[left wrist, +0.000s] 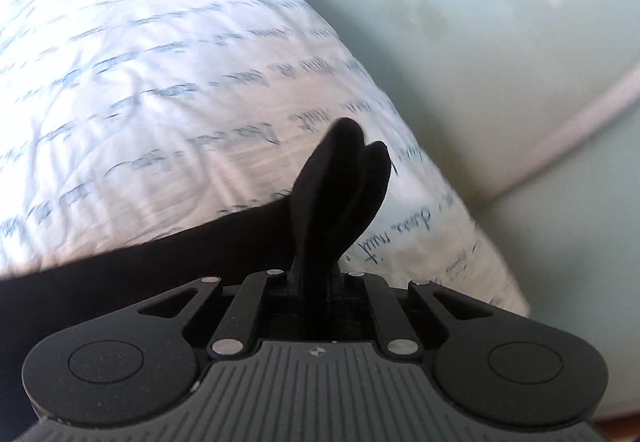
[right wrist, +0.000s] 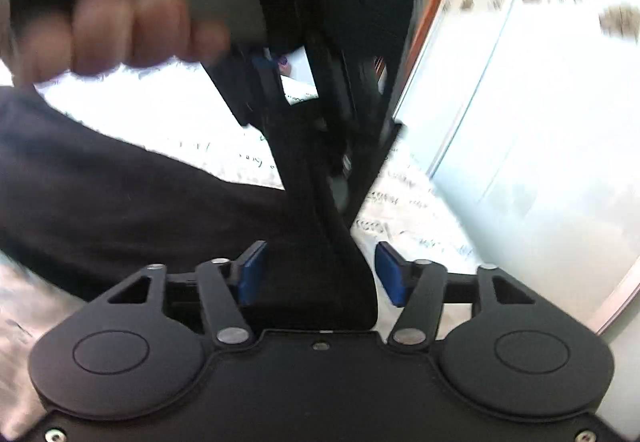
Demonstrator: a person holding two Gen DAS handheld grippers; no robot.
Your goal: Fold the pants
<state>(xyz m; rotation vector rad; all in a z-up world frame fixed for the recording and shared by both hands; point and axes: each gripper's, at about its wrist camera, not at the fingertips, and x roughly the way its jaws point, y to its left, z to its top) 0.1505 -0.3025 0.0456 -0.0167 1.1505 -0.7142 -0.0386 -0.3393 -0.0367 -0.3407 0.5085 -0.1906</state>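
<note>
On the bed: white bedsheet (left wrist: 140, 81) printed with lines of blue script, wrinkled, covering the whole sleeping surface; pale floor (left wrist: 480, 41) beyond its edge.

Item one, black pants (left wrist: 140, 274): dark fabric lying across the near part of the sheet, one corner lifted off it.

Item two, left gripper (left wrist: 352, 161): both black fingers drawn together, clamped on a fold of the pants, which trails down and to the left from the fingers onto the sheet. In the right wrist view the same gripper (right wrist: 320, 113) appears from the opposite side, blurred, held by the person's left hand (right wrist: 120, 25) near the top of the frame.

Item three, right gripper (right wrist: 320, 274): blue pads (right wrist: 252, 274) standing apart, a strip of the pants (right wrist: 120, 193) running up between them without being pinched. That strip rises toward the left gripper, the rest spreading leftward over the sheet.

Wooden furniture (right wrist: 432, 1) visible at upper right, blurred.
</note>
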